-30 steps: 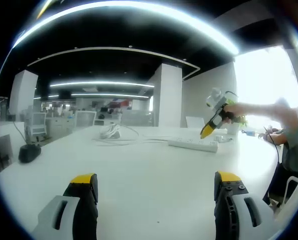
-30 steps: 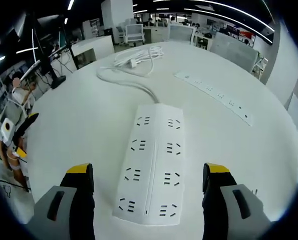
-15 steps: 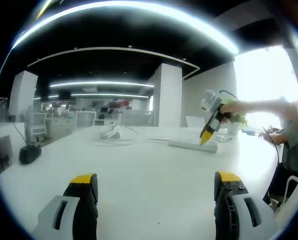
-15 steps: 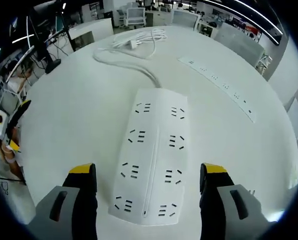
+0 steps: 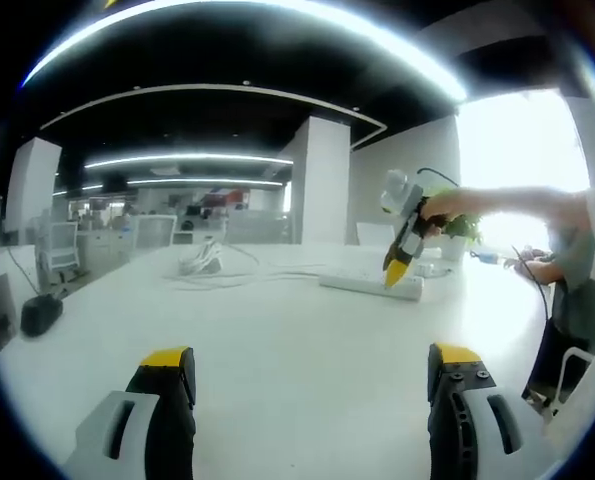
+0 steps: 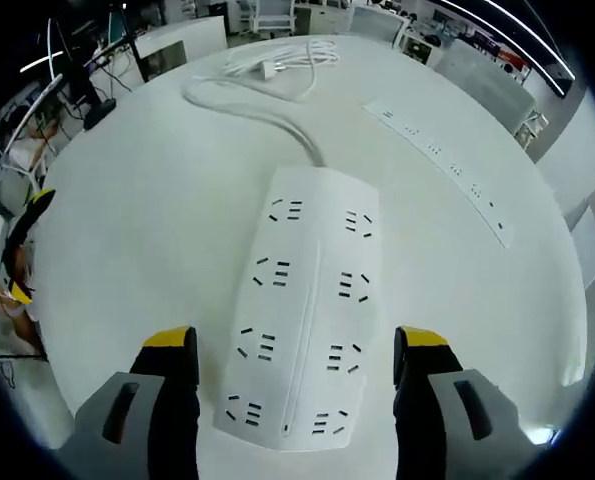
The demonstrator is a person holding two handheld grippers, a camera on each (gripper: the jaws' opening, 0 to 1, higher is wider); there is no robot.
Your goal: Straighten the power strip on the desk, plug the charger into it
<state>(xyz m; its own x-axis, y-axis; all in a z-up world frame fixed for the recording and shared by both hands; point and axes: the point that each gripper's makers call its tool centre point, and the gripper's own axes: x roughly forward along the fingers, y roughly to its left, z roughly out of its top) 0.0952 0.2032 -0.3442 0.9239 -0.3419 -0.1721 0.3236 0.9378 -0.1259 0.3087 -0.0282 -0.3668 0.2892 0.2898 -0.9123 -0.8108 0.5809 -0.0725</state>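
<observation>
As the right gripper (image 6: 295, 345) has sunk closer over the wide white two-row power strip (image 6: 302, 310) lying skewed on the white surface (image 6: 147, 230), its empty jaws now straddle the strip's near end, ready to straighten it, while the left gripper (image 5: 312, 365) hangs wide open, holding nothing.

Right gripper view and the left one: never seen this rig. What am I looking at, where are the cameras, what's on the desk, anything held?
No robot: a person holds a two-jaw claw in each hand, and a fisheye camera rides on each. The right gripper view looks down between the right claw at a white power strip on the white desk, its cable trailing away. A second, slimmer strip lies beyond. The left gripper view looks across the desk past the left claw and catches the right claw from the side, tips just above the strip. Both claws are open and hold nothing.
</observation>
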